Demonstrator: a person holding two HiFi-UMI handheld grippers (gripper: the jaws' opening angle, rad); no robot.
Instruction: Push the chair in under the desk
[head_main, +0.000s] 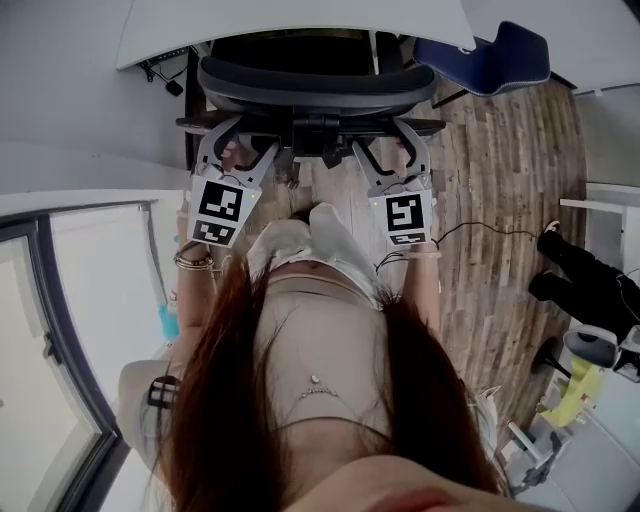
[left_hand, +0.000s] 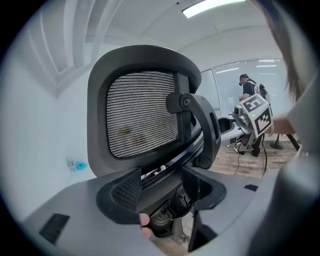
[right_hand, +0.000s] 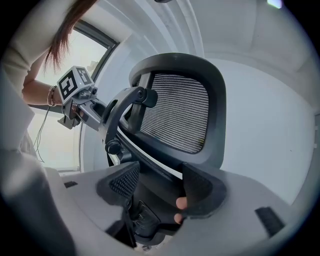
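A black office chair (head_main: 315, 85) with a mesh back (left_hand: 142, 112) stands in front of me, its seat under the white desk (head_main: 300, 20). My left gripper (head_main: 238, 150) sits at the left of the chair's lower back frame and my right gripper (head_main: 390, 150) at the right. In the left gripper view the left gripper (left_hand: 160, 187) is open, its jaws straddling the dark frame below the mesh. The right gripper (right_hand: 160, 185) is open in the same way, against the frame under the mesh back (right_hand: 175, 112). A fingertip of the person's hand shows beside each gripper's jaws.
A blue chair (head_main: 500, 55) stands to the right of the desk on the wood floor (head_main: 500, 200). A person in black (head_main: 580, 275) is at the far right. A thin cable (head_main: 480, 232) lies on the floor. A glass partition (head_main: 60, 330) runs along my left.
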